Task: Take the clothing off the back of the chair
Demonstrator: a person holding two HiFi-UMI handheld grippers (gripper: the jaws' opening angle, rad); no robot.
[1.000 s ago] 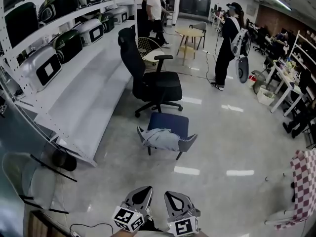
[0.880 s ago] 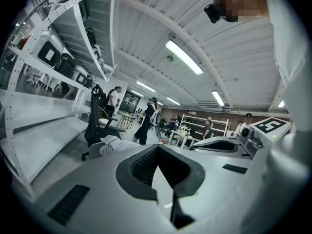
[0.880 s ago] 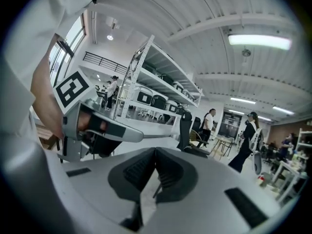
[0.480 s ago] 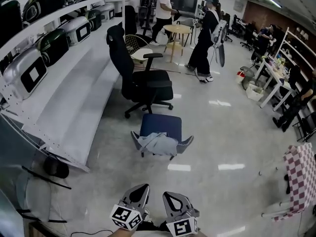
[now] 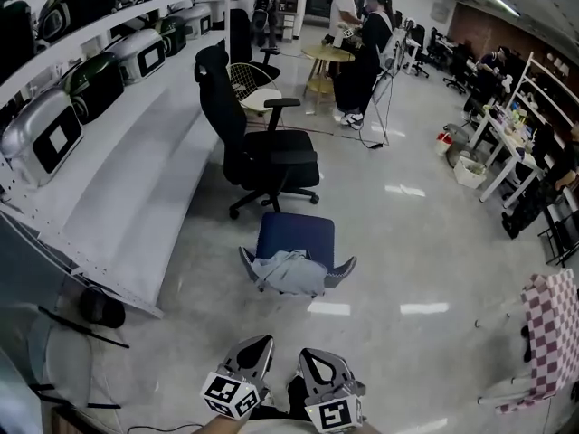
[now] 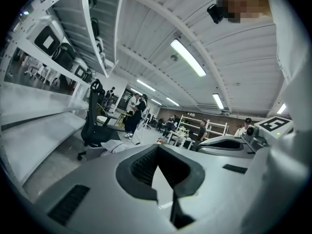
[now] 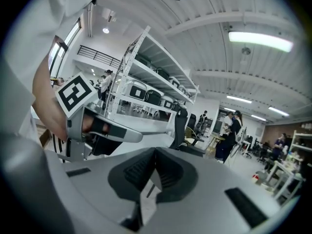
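A blue chair (image 5: 295, 236) stands on the floor ahead of me with its back toward me. Grey clothing (image 5: 289, 272) hangs over that back, and it shows small in the left gripper view (image 6: 115, 146). My left gripper (image 5: 262, 343) and right gripper (image 5: 312, 356) are side by side at the bottom of the head view, well short of the chair. Both are shut with nothing between the jaws. In the left gripper view the left gripper (image 6: 158, 148) has its pads together. The right gripper (image 7: 155, 153) shows the same in its own view.
A black office chair (image 5: 261, 152) stands just behind the blue one. White shelving (image 5: 136, 179) with appliances runs along the left. A round table (image 5: 327, 57) and standing people (image 5: 360, 48) are at the back. A checkered cloth (image 5: 547, 333) hangs at right, desks (image 5: 507, 143) beyond.
The whole scene has shifted as I moved nearer to the blue chair. The person in black has walked back to the round table. Both grippers stay shut, low in the view.
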